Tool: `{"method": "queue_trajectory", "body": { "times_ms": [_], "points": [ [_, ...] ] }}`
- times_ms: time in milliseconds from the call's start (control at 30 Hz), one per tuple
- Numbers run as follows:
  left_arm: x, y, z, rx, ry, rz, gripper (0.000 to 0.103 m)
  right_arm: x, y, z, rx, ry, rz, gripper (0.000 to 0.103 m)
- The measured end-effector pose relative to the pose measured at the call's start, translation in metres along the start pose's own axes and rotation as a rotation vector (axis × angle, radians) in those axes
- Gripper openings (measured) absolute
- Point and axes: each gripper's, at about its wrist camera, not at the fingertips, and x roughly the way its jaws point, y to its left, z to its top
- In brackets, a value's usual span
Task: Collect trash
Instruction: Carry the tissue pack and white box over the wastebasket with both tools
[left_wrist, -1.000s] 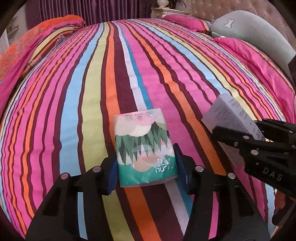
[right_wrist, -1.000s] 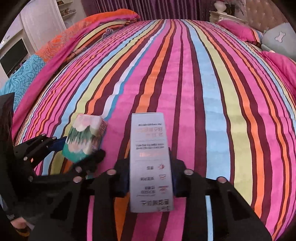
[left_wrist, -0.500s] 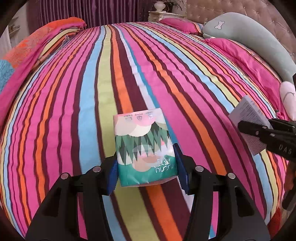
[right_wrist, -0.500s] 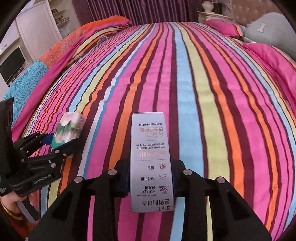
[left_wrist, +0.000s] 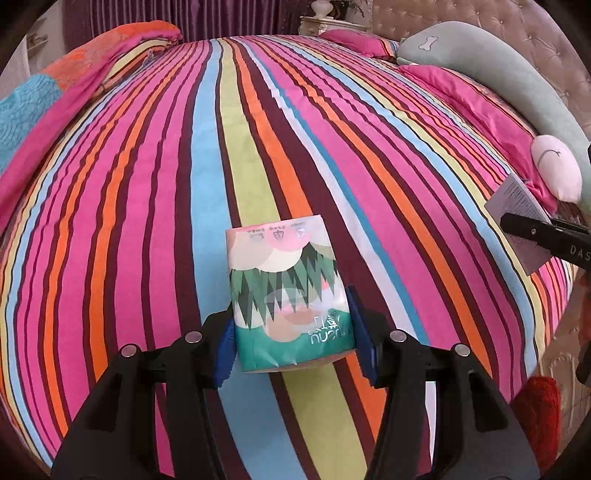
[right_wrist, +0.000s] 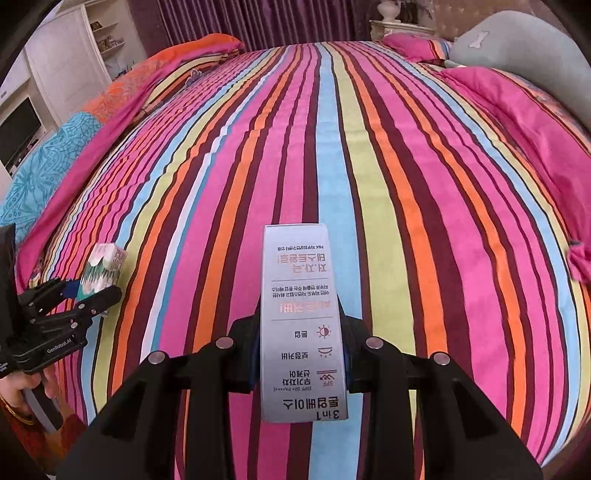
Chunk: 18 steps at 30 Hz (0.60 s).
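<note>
My left gripper (left_wrist: 291, 339) clamped the tissue pack (left_wrist: 288, 295), my right gripper (right_wrist: 301, 354) the grey box (right_wrist: 301, 321), both lifted over the bed (left_wrist: 147, 221); I judged steady, level carrying was best.

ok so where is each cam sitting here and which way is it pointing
Left wrist: rides the left gripper, faces along its fingers over the striped bed toward the headboard; tissue pack clamped.
Right wrist: rides the right gripper, same heading; grey box clamped; a hand shows at left.
Shared: the bed, the bone-print pillow, each other's gripper and load.
</note>
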Motion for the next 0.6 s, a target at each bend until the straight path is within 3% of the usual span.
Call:
{"method": "queue_trajectory", "body": {
  "times_ms": [300, 367, 400, 467, 567, 600],
  "points": [
    [-0.045, -0.018, -0.055, 0.016, -0.007, -0.023, 0.052, -0.049, 0.01, -0.058, -0.016, -0.012, 0.009, 0.03],
    [-0.058, -0.025, -0.07, 0.022, -0.011, -0.044, 0.052, -0.047, 0.01, -0.057, -0.015, -0.012, 0.009, 0.03],
    [-0.065, -0.03, -0.079, 0.031, -0.013, -0.047, 0.052, -0.063, 0.017, -0.083, -0.023, -0.009, 0.038, 0.03],
    [-0.076, -0.04, -0.096, 0.047, -0.013, -0.045, 0.052, -0.06, 0.016, -0.078, -0.021, -0.009, 0.035, 0.03],
    [-0.091, -0.055, -0.124, 0.065, -0.006, -0.045, 0.052, -0.081, 0.029, -0.128, -0.043, 0.011, 0.07, 0.03],
    [-0.095, -0.06, -0.135, 0.068, -0.003, -0.047, 0.052, -0.08, 0.028, -0.122, -0.039, 0.008, 0.067, 0.03]
  ]
}}
